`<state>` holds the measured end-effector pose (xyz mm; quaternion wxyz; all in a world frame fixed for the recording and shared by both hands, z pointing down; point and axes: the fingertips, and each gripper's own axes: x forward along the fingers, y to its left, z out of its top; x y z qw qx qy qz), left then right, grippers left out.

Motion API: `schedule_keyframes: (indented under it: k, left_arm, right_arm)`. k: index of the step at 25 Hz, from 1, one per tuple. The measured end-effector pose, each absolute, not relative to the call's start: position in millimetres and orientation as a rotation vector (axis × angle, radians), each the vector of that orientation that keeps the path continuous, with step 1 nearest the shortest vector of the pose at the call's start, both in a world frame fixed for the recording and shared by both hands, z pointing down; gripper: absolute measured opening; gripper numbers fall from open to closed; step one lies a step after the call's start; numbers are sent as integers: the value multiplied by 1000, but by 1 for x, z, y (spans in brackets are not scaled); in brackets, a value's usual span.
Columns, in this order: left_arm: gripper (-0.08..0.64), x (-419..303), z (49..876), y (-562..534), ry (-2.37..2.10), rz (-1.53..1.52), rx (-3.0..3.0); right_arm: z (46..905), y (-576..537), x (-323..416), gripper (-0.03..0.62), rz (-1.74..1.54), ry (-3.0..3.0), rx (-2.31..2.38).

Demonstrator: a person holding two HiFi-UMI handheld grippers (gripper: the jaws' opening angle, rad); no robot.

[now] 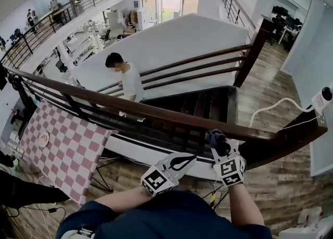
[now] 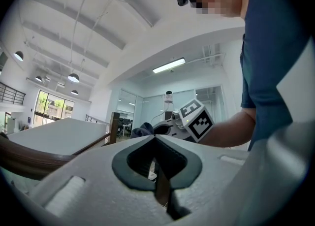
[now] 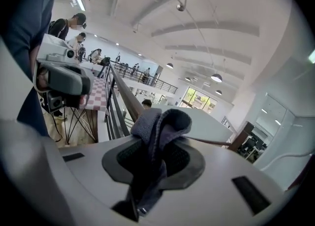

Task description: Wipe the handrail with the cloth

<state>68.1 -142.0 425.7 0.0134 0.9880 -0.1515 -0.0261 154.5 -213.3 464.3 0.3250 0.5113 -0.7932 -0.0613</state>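
Head view has my right gripper (image 1: 222,148) up at the near side of the handrail (image 1: 156,112), not far short of the dark end post (image 1: 291,135), with the cloth (image 1: 215,138) bunched at its tip against the wood or just shy of it; I cannot tell if it truly presses. Right gripper view shows my jaws clamped on the cloth (image 3: 157,126), a thick grey fold standing up between them and the tail pinched deep in the throat, the rail (image 3: 129,103) running away behind it. My left gripper (image 1: 183,161) hangs below the rail beside the right one, jaws together on nothing, and I judge it idle for this step. To wipe well I would lay the fold flat on the top of the rail, press lightly, and draw it along the wood in one long pass, keeping the grip firm so the cloth does not pull free. The post close on my right will likely stop a stroke that way, and a white cable (image 1: 270,107) loops near it and could snag. Beyond the rail a person (image 1: 130,79) stands on the stairs, and a pink checked table (image 1: 67,149) sits well off to my left, clear of the work
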Motion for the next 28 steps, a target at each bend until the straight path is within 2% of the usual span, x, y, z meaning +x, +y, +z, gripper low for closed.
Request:
schedule_keyframes:
  k: [14,21,28]
  left_arm:
    - [-3,47,434,-144,-443,-59,3070]
    - [-3,49,437,-142,-419,-45,3070]
    - [-5,52,436,-138,-413,-46,3077]
  right_arm:
    - [464,-163,63,92,223,-2515,1331]
    - [471,-155,56,91,369,-2616,1378]
    - [472,-153,61,91,355,-2608,1401]
